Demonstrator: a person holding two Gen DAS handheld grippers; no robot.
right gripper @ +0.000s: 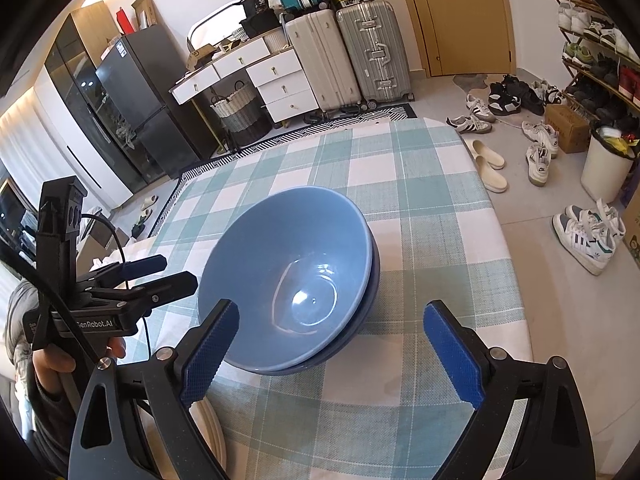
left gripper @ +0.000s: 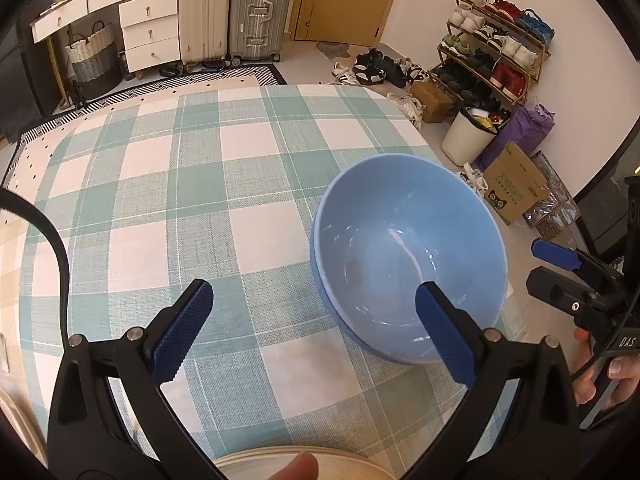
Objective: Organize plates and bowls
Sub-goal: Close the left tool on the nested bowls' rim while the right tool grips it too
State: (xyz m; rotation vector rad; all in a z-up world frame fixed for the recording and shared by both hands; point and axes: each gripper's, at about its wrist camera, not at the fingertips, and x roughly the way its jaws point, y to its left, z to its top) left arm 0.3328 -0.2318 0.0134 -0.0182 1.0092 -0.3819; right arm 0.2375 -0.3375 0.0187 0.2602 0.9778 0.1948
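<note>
- Two light blue bowls (right gripper: 288,280) sit nested, one inside the other, upright on the checked tablecloth (right gripper: 420,184); the top one is glossy and empty inside.
- A stack of cream plates (left gripper: 272,466) lies at the tablecloth's near edge, just short of the bowls.
- The left gripper (left gripper: 316,332) hangs above the tablecloth beside the bowls, jaws spread wide, holding nothing.
- The right gripper (right gripper: 332,352) hovers just short of the bowls, jaws wide apart and empty.

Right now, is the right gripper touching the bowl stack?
Apart. In the right wrist view the right gripper is open, and its left finger overlaps only the rim of the blue bowls in the image; the left wrist view shows it clear, off to the side.
</note>
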